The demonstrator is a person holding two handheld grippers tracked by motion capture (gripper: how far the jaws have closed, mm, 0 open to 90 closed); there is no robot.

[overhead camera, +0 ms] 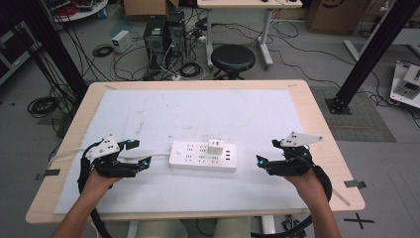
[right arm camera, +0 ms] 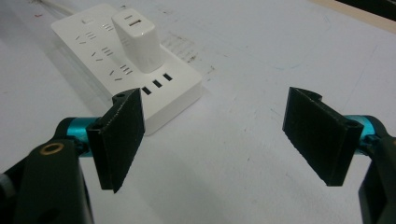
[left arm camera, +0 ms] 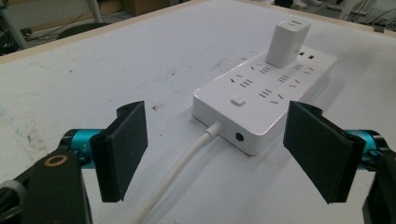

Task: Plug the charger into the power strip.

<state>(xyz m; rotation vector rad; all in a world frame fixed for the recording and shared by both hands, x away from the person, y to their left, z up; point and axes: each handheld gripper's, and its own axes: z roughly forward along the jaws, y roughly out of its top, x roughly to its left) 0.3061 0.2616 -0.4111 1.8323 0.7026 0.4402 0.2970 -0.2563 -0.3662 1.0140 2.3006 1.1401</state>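
Power strip [overhead camera: 203, 156] between left hand-held gripper [overhead camera: 140, 153] and right hand-held gripper [overhead camera: 265, 153]

From my feed I see a light wooden bench [overhead camera: 317, 129] under a pale sheet [overhead camera: 163, 114], on a grey floor [overhead camera: 391, 163]. Behind it, top centre, a black round stool [overhead camera: 233, 58] stands beside a white-legged desk [overhead camera: 267, 34]. Computer towers [overhead camera: 162, 33] and tangled cables [overhead camera: 124, 59] crowd the upper left. Black frame posts [overhead camera: 369, 49] slant at both upper corners, cardboard boxes [overhead camera: 329, 15] behind.

Left gripper [overhead camera: 138, 153], right gripper [overhead camera: 265, 152]: jaws apart, empty, seemingly low, pointing inward.
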